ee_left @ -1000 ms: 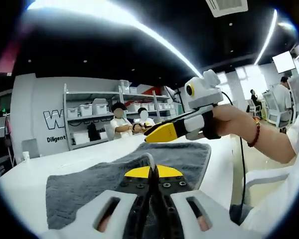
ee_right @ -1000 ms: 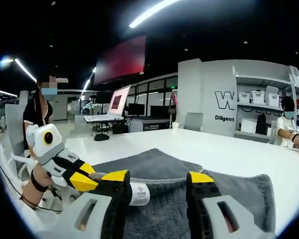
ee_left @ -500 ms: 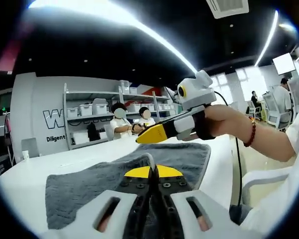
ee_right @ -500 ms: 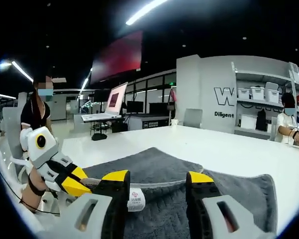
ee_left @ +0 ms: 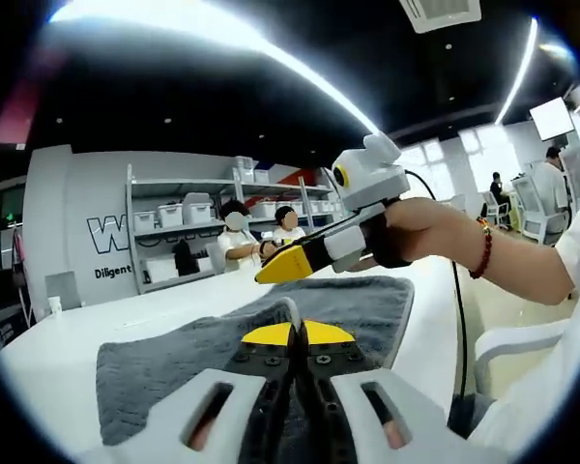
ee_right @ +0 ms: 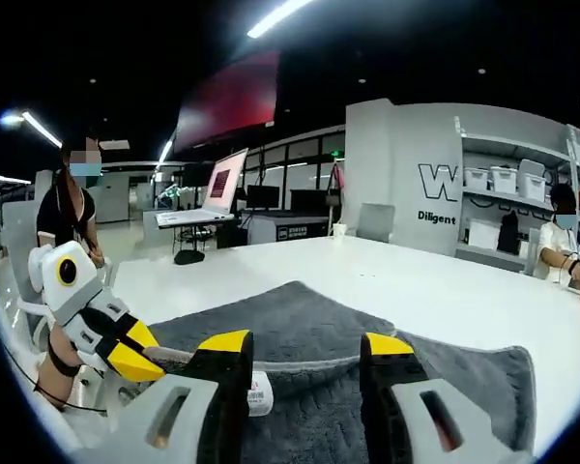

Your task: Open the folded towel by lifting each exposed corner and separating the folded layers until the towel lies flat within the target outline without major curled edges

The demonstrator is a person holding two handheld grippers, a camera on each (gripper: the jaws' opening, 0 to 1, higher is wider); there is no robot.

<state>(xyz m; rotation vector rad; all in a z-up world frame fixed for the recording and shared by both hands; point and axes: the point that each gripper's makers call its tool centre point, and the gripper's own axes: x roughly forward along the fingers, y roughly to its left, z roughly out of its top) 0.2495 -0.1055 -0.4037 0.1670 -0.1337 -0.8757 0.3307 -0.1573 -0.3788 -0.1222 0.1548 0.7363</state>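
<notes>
Towel (ee_right: 300, 333): grey, nubby terry, one layer folded.

Both gripper cameras sit low and close over the grey towel (ee_left: 174, 358) (ee_right: 300, 329), facing across the white table (ee_left: 68, 338) (ee_right: 445, 290).

White claw (ee_right: 304, 353) bodies, yellow tips (black screws), red bead bracelet (ee_left: 482, 253).

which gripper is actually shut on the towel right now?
The left gripper: in the left gripper view its yellow-tipped jaws are pressed together on the grey terry towel. The right gripper has its jaws spread apart over the towel.
</notes>
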